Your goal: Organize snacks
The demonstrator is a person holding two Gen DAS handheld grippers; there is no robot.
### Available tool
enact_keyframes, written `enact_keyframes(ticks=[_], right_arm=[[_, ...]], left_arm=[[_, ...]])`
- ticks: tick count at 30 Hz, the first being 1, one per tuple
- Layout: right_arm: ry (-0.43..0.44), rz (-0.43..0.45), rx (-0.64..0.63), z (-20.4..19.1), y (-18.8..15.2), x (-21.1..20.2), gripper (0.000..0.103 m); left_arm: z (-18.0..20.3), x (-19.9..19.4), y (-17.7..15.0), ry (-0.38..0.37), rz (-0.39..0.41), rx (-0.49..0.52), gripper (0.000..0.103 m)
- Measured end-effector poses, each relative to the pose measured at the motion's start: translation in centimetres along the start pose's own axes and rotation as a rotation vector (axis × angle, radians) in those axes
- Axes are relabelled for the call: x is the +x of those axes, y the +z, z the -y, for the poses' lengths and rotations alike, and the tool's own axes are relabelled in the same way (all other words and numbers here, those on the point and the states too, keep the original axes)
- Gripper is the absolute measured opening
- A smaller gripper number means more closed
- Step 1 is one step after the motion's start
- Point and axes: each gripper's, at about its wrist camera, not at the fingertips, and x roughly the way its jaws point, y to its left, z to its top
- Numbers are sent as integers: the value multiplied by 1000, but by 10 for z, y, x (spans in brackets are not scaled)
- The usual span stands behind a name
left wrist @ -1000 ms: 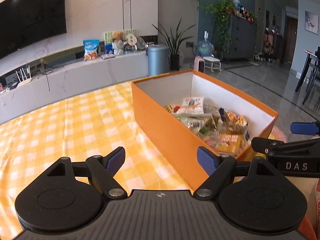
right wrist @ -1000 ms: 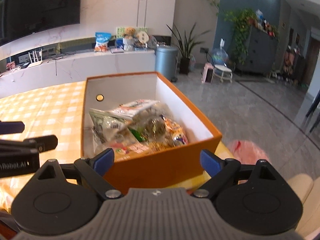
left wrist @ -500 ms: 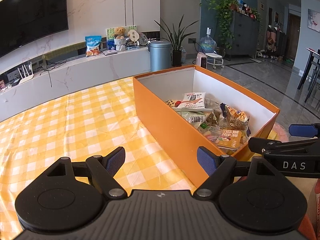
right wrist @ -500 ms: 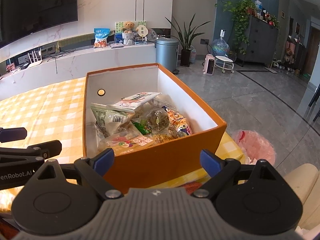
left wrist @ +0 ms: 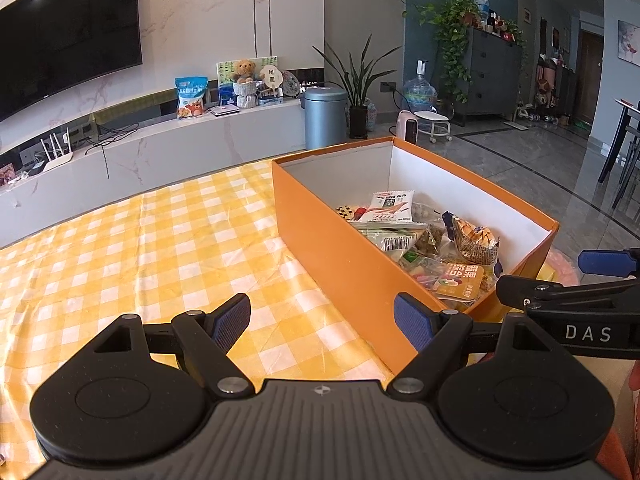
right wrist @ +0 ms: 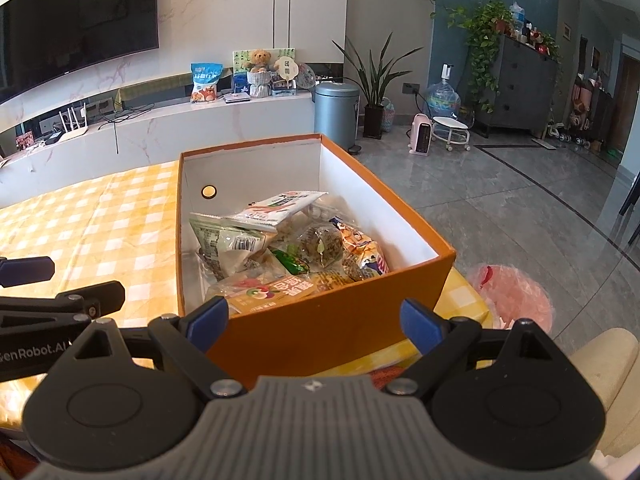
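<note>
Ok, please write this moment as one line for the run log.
left gripper: open, empty | right gripper: open, empty | snacks: in box | tablecloth: no snacks visible

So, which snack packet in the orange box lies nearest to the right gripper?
The orange packet with fruit pictures, lying flat against the near wall of the orange box. The other packets, such as the white one on top, lie farther back.

The left tool (left wrist: 322,316) tilts downward with its blue-padded fingers (left wrist: 230,320) spread wide and nothing between them. The right tool (right wrist: 314,318) sits just beside it on its right, tilted down alike, its fingers (right wrist: 416,322) equally wide apart and gripping nothing.
</note>
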Motion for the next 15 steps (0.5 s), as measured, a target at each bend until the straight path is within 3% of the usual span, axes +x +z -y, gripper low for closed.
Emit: enact_keyframes(ticks=[15], right_arm=[[4, 7, -11, -2, 0, -2, 91]], left_arm=[[1, -1, 0, 0, 1, 2, 95]])
